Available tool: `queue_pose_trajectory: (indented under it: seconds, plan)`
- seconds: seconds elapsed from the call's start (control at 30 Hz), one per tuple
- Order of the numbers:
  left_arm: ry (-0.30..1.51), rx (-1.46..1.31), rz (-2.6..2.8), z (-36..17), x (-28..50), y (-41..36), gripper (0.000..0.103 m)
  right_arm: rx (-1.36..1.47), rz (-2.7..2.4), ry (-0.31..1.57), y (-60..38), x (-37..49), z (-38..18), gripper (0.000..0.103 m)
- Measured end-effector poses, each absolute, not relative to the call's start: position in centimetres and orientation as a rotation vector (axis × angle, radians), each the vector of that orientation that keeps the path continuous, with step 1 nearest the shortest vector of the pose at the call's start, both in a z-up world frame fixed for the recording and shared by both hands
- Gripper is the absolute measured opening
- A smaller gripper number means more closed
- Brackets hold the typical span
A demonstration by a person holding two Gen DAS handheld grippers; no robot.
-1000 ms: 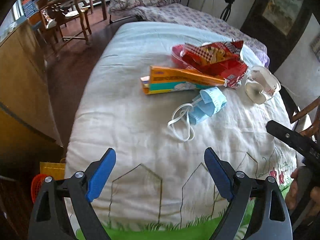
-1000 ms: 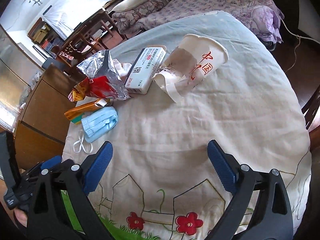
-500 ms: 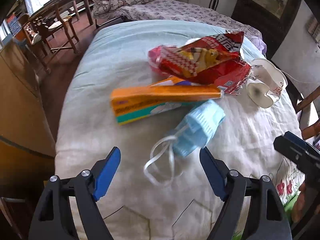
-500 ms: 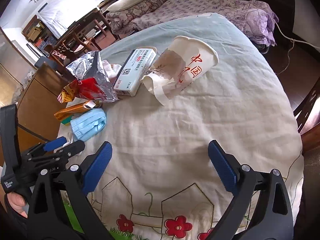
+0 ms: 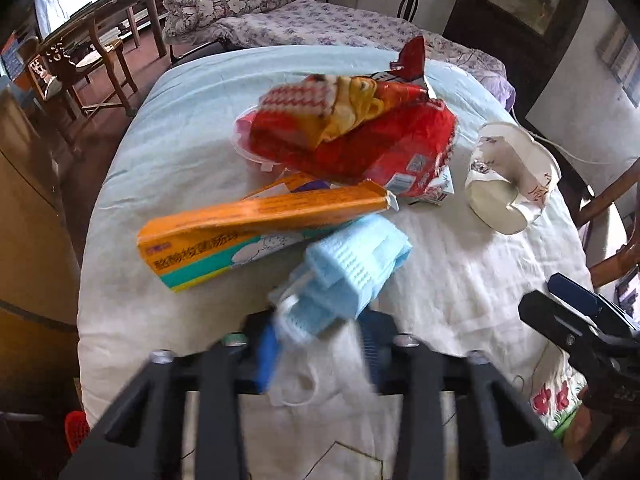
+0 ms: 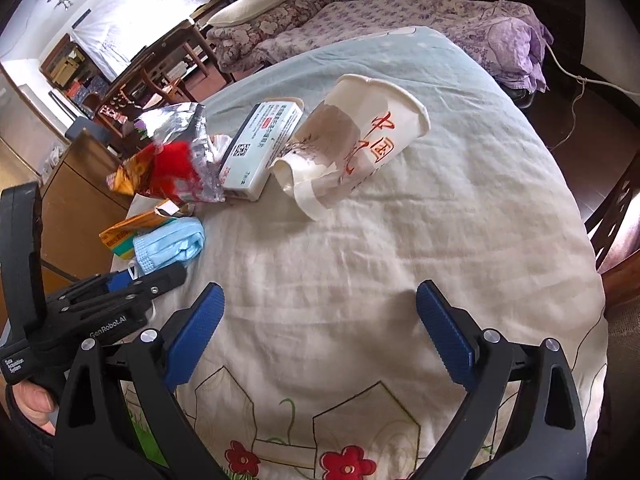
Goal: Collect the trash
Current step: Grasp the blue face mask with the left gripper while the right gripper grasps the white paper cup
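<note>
We hold the left gripper (image 5: pixel 320 354) over the near edge of the quilted bedspread (image 5: pixel 460 264); its jaws have just been closing and now clamp the pleated, light-blue face mask (image 5: pixel 352 268), whose white elastic loops blur between the ribbed blue pads (image 5: pixel 266 354). The mask's free end lies at 12 o'clock from the grip, touching a flattened orange cardboard carton (image 5: pixel 256 220). At 12 o'clock beyond it sits a crinkled red foil snack bag (image 5: pixel 360 132). At 2 o'clock a crushed white paper cup (image 5: pixel 508 176) lies on its side, beside a rectangular white medicine box (image 6: pixel 260 148). Our right gripper (image 6: pixel 320 340) hovers with jaws wide apart, holding nothing, over bare cloth.
</note>
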State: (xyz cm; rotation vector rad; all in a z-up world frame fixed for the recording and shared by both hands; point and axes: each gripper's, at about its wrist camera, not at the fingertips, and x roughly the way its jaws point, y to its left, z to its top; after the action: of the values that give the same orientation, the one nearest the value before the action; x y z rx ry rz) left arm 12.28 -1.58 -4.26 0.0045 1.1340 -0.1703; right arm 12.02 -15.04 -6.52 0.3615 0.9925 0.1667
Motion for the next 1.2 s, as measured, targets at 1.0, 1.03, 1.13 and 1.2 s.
queue_pose_trajectory:
  seconds: [1.0,1.03,1.13,1.2]
  plan:
    - [1.098,-0.216,-0.065,-3.3,2.7,4.9,0.012,0.544,0.043,0.926,-16.5,18.7,-6.7,0.093]
    - [1.098,-0.215,-0.065,-3.3,2.8,4.8,0.012,0.545,0.051,0.911,-16.4,18.9,-6.5,0.093]
    - [1.104,-0.215,-0.065,-3.4,2.9,4.7,0.013,0.545,0.061,0.904,-16.0,19.6,-6.4,0.092]
    - [1.107,-0.215,-0.064,-3.5,2.9,4.7,0.013,0.540,0.048,0.916,-15.9,20.0,-6.6,0.084]
